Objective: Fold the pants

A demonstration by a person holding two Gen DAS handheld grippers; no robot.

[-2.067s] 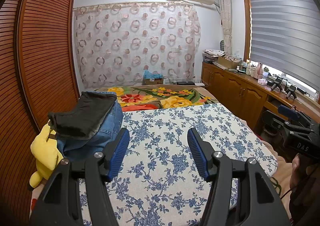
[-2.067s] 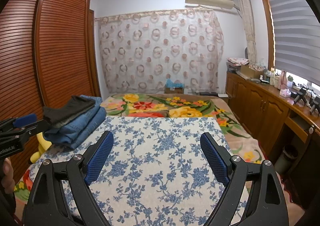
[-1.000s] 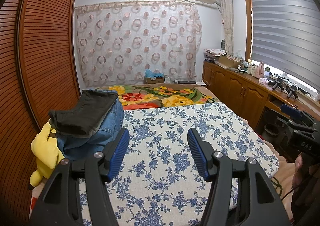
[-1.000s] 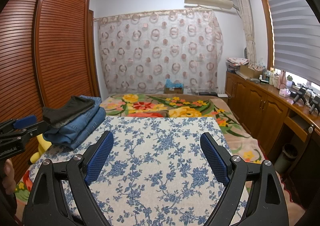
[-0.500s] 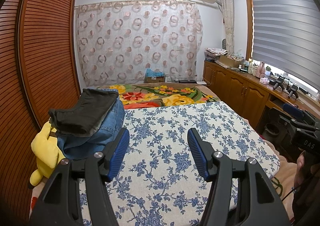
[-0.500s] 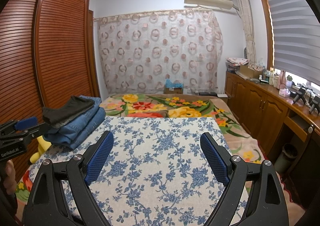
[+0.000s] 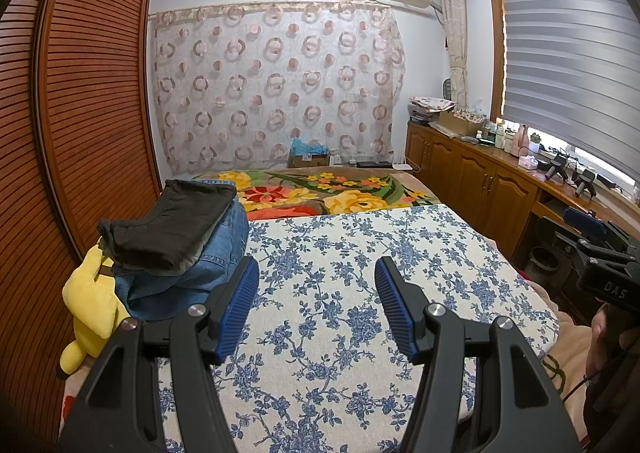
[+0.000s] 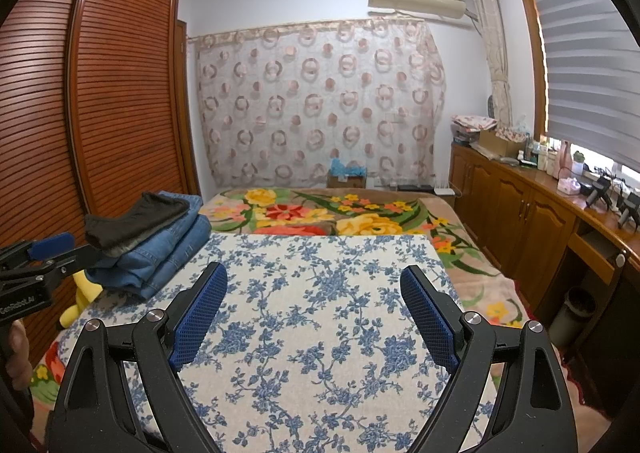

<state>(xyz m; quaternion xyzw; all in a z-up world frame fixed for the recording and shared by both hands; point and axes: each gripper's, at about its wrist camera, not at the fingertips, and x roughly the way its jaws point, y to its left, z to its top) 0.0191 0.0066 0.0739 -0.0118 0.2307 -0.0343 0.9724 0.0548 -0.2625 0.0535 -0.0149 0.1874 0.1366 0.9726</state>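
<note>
No appreciable change is noted against the earlier pictures, so no progress can be read from it. Left gripper [image 7: 316, 303] and right gripper [image 8: 314, 311] are held wide apart, empty, above the floral cloth [image 8: 320, 293]. Folded pants [image 7: 172, 229] are stacked at its left edge, beside the left gripper and well apart from the right; a finished pile or one awaiting refolding cannot be distinguished.

Yellow plush toy [image 7: 94, 301] at 9 o'clock largely buried under folded jeans [image 7: 192, 273]; right gripper [image 7: 600, 253] cut by frame edge at 3 o'clock
</note>
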